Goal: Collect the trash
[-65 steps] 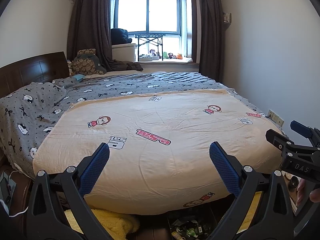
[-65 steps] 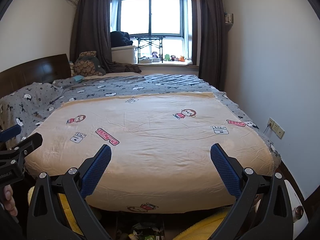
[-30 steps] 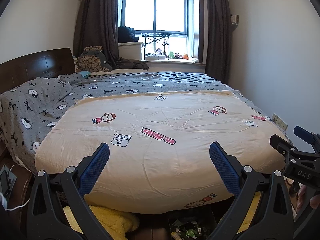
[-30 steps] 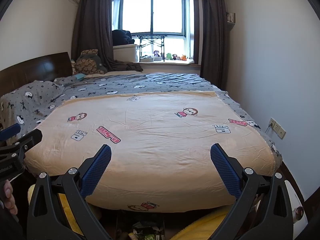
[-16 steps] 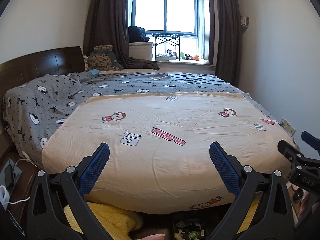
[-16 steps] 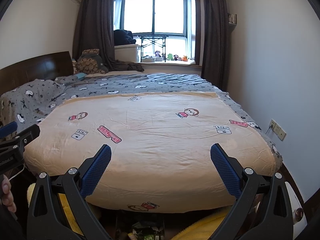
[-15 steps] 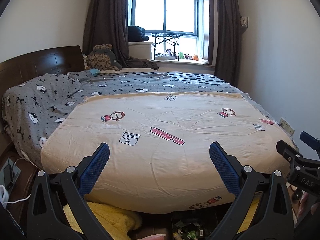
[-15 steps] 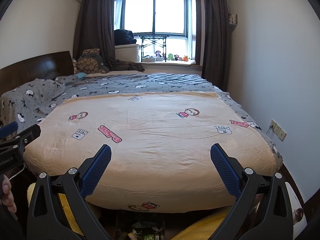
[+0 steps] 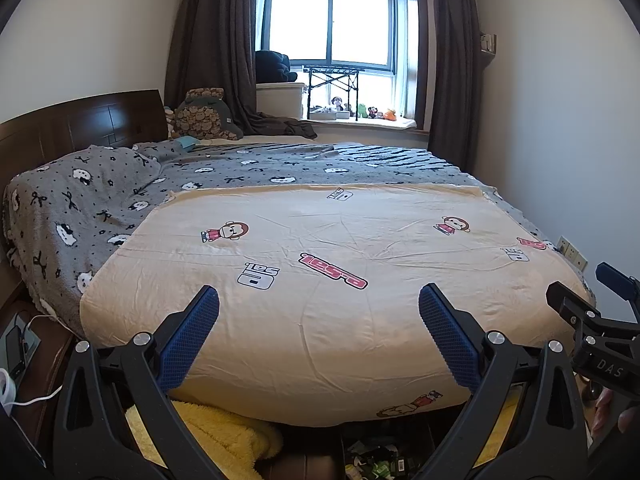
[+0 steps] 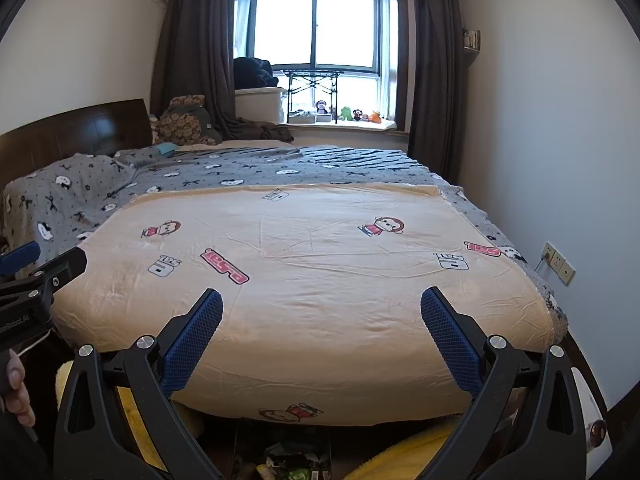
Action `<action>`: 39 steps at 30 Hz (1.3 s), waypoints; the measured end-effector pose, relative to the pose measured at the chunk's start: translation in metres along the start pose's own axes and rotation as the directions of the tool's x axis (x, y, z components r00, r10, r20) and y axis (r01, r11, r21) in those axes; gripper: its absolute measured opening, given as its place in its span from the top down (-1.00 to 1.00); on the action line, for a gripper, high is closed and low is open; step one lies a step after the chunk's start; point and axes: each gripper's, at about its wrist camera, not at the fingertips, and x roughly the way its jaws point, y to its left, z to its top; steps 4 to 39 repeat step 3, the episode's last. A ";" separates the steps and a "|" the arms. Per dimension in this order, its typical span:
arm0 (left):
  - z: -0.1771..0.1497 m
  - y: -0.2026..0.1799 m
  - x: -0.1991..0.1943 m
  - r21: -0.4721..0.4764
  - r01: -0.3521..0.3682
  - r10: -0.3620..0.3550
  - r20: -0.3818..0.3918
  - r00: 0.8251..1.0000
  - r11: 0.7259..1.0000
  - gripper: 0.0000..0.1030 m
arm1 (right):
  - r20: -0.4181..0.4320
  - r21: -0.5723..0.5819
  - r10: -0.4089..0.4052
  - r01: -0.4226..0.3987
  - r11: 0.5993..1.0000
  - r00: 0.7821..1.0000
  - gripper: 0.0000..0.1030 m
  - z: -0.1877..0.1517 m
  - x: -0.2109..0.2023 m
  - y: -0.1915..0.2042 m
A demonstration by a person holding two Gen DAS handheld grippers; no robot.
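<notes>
Since 2.2 seconds ago our left view has swung a little toward the headboard, so the window now sits further right in it, while the right view has barely shifted. We read that as us settling in at the foot of the bed, not yet reaching for anything.

Taking things from the bed's left side across: a charger cable trails beside the left edge of the bed, and a yellow blanket lies bunched under the near edge. Our left tool hangs above the near end of the bed with its 2 blue pads wide apart and nothing between them. The trash, a dark heap of wrappers and small bottles, lies on the floor just under the bed's near edge, below the tools. Our right tool is likewise spread and empty. A wall socket sits off the bed's right side.

Nothing is collected yet; we judge the next move is to tilt down toward that heap.
</notes>
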 end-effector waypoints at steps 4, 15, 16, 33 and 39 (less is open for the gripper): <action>0.000 0.001 0.000 0.003 0.004 -0.004 0.002 1.000 1.000 -0.84 | 0.000 -0.002 0.001 -0.001 1.000 1.000 -0.93 0.000 0.001 0.000; 0.000 0.001 0.000 0.003 0.004 -0.004 0.002 1.000 1.000 -0.84 | 0.000 -0.002 0.001 -0.001 1.000 1.000 -0.93 0.000 0.001 0.000; 0.000 0.001 0.000 0.003 0.004 -0.004 0.002 1.000 1.000 -0.84 | 0.000 -0.002 0.001 -0.001 1.000 1.000 -0.93 0.000 0.001 0.000; 0.000 0.001 0.000 0.003 0.004 -0.004 0.002 1.000 1.000 -0.84 | 0.000 -0.002 0.001 -0.001 1.000 1.000 -0.93 0.000 0.001 0.000; 0.000 0.001 0.000 0.003 0.004 -0.004 0.002 1.000 1.000 -0.84 | 0.000 -0.002 0.001 -0.001 1.000 1.000 -0.93 0.000 0.001 0.000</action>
